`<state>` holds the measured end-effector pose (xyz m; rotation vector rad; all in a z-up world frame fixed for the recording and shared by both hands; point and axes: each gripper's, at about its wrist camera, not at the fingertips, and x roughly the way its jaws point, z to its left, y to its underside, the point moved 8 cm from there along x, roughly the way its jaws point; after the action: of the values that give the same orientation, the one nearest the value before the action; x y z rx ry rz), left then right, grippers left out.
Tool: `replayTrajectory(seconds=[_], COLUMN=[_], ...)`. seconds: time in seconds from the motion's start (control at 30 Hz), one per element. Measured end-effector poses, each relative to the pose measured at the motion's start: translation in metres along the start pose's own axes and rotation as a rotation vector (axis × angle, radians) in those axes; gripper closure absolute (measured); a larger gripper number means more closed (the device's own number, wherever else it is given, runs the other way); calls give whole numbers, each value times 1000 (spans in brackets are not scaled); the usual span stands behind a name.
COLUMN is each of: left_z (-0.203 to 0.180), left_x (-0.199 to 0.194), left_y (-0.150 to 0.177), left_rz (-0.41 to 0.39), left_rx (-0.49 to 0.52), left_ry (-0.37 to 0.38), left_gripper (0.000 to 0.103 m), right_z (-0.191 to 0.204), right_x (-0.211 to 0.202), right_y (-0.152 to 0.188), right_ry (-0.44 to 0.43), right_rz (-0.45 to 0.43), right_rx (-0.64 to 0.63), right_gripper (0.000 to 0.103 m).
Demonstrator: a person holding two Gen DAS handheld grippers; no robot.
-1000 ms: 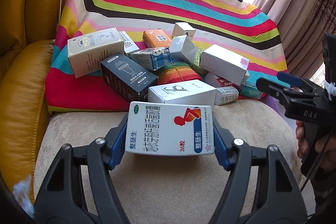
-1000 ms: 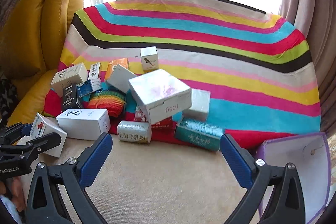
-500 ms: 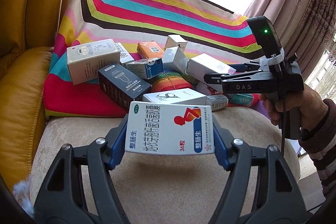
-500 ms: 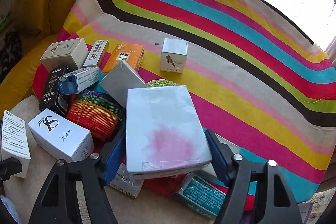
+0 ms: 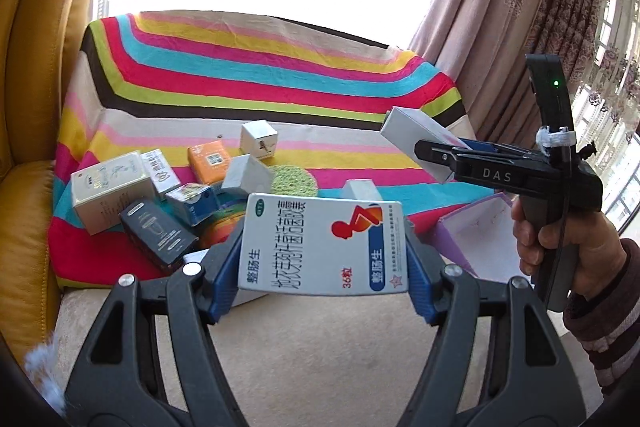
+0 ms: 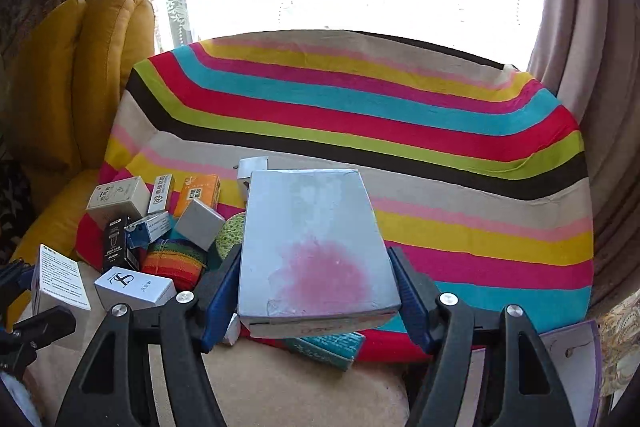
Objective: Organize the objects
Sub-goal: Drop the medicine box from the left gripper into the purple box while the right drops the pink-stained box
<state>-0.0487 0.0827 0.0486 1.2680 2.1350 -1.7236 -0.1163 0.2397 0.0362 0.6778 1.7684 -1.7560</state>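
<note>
My left gripper (image 5: 322,259) is shut on a white and blue medicine box (image 5: 320,243) with a red-orange logo, held above the beige seat. My right gripper (image 6: 316,283) has a silver-grey box (image 6: 312,227) with a pink stain between its blue pads; the jaws are still closing and the pads press its sides. The box hangs clear above the pile. In the left wrist view the right gripper (image 5: 440,155) carries that grey box (image 5: 412,131) at the right, gripped by a hand. The right wrist view shows the medicine box (image 6: 60,279) at its left edge.
Several small boxes (image 5: 112,195) and a rainbow roll (image 6: 172,263) lie piled on a striped blanket (image 6: 360,115). A teal box (image 6: 324,345) lies under the grey one. A purple-rimmed open box (image 5: 476,227) stands at the right. Yellow sofa cushions (image 5: 32,107) bound the left; curtains (image 5: 500,27) hang right.
The right gripper came in over the pile, closed on the grey box and lifted it. The left gripper rose with the medicine box, its grip unchanged.
</note>
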Motion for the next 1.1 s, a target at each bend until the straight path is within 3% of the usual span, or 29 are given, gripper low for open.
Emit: replayTrajectory(seconds=[0.2,0.3,0.47,0.8,0.87,1.0,1.1], left_z=[-90,-135,-195,-262,-263,-254,-243], left_x=[62,87,116,148,156,154,151], left_y=[-2,10,32,71,78,74,67], left_rz=[136,214,330,455,487,484,459], left_rx=[106,133,183,287,282,226,196], left_ry=[158,229,308,429,439,464,436], left_gripper=[30,30,30,28,16,15,12], right_z=[-103,-158,-219,-274,-278,-279,-272], right_x=[-38,-54,-71,-83,-80,-70,-65], right_y=[40,79,144,191,196,202,197], right_ry=[230,317,444,514,511,476,473], right_rz=[44,92,172,184,192,202,195], right_rx=[218,376,518,688,710,764,759], right_gripper=[33,33,33,32,31,27,19])
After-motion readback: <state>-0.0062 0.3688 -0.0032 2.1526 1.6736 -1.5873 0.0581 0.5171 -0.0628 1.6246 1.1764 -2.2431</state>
